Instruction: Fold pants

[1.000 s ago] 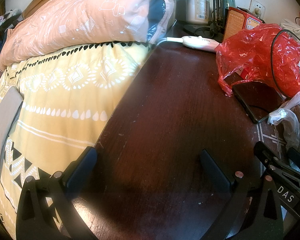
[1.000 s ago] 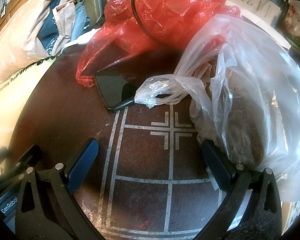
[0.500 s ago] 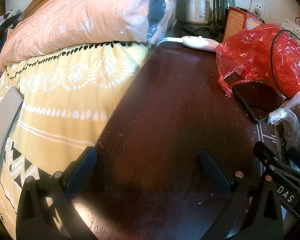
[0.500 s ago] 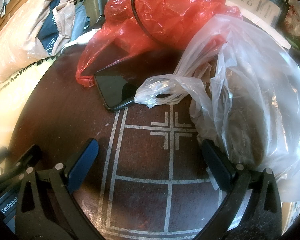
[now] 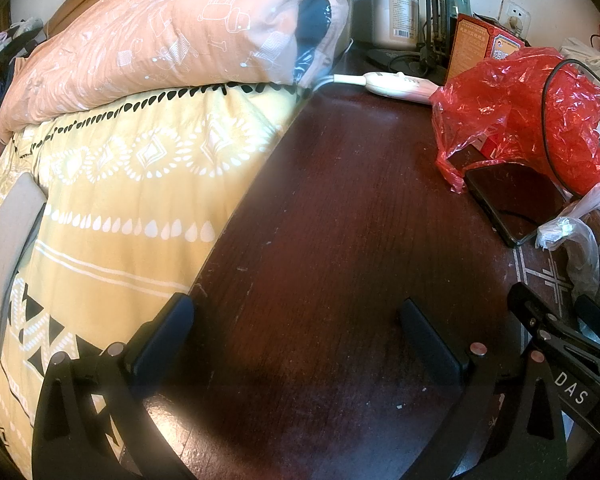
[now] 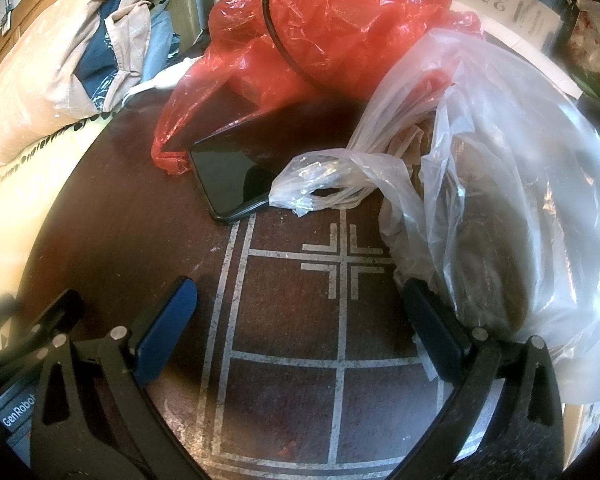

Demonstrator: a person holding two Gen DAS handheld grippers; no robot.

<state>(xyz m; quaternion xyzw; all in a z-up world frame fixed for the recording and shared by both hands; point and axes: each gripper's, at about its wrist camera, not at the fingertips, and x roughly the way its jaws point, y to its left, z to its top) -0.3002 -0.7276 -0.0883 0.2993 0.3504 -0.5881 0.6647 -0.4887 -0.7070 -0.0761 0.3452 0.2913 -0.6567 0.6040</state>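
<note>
Pants: possibly the grey cloth (image 5: 8, 248) at the frame's left edge on the bed (image 5: 140, 208). My left tool (image 5: 296, 332) and right tool (image 6: 300, 312) hang spread apart, empty, over the bench (image 5: 340, 220).

Bare dark table (image 5: 340, 220) ahead, red bag (image 5: 520, 112), phone (image 5: 508, 200), clear bag (image 6: 520, 200) crowding right side

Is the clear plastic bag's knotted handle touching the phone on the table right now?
Touching. The right wrist view shows the clear plastic bag with its knotted handle lying over the corner of the phone, hiding that edge with no gap.
</note>
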